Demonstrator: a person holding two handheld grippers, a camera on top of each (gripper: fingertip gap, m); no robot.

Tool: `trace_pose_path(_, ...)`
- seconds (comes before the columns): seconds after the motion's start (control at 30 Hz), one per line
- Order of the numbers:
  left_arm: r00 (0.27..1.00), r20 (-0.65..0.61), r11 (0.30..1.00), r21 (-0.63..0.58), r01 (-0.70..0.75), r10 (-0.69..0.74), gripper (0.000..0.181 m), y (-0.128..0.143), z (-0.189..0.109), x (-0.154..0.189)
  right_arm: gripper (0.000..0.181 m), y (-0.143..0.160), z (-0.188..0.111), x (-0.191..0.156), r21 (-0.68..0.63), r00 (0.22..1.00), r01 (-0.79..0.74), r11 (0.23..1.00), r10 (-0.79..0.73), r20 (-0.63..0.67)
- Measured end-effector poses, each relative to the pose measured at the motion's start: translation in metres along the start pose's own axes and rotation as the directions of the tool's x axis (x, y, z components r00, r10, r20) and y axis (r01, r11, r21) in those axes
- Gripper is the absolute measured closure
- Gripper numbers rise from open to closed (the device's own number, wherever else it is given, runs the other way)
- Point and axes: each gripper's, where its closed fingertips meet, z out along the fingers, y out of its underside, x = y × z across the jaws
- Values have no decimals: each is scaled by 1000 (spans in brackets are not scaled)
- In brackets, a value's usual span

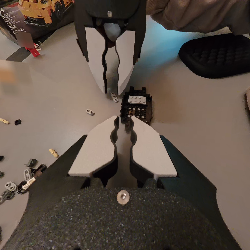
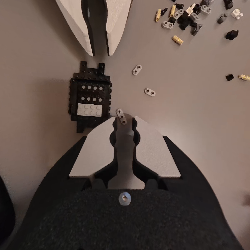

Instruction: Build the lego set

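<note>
A black studded Lego base (image 1: pixel 136 112) (image 2: pixel 90 94) lies flat on the grey table, with a light grey 2x4 plate (image 1: pixel 137 99) (image 2: pixel 89 109) set on one end. My left gripper (image 1: pixel 124 119) (image 2: pixel 100 54) is open and empty, its tips at the notched end of the base. My right gripper (image 2: pixel 124 119) (image 1: pixel 112 93) faces it from the other side. It is open, and a small grey three-hole plate (image 2: pixel 121 116) (image 1: pixel 114 97) lies on the table between its tips, beside the base's corner.
Two grey two-hole pieces (image 2: pixel 137 69) (image 2: pixel 150 92) lie near the base. A pile of small black, grey and tan parts (image 2: pixel 189 16) (image 1: pixel 27 175) sits further off. The Lego box (image 1: pixel 33 16), a red part (image 1: pixel 34 52) and a black textured pad (image 1: pixel 216 56) stand at the table's edges. Left tips to right tips: about 8 cm.
</note>
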Motion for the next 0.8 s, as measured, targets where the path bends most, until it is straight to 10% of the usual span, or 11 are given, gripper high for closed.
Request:
trace_pose_path(0.4,999,-14,996,-76,-45,44,157,12,0,1,174,-35,-18,-15,100,993,-89,991,96,-70)
trace_pose_path(0.8,996,-33,990,-114,-86,82,155,17,2,7,174,-33,14,-42,-99,991,-121,988,115,-64)
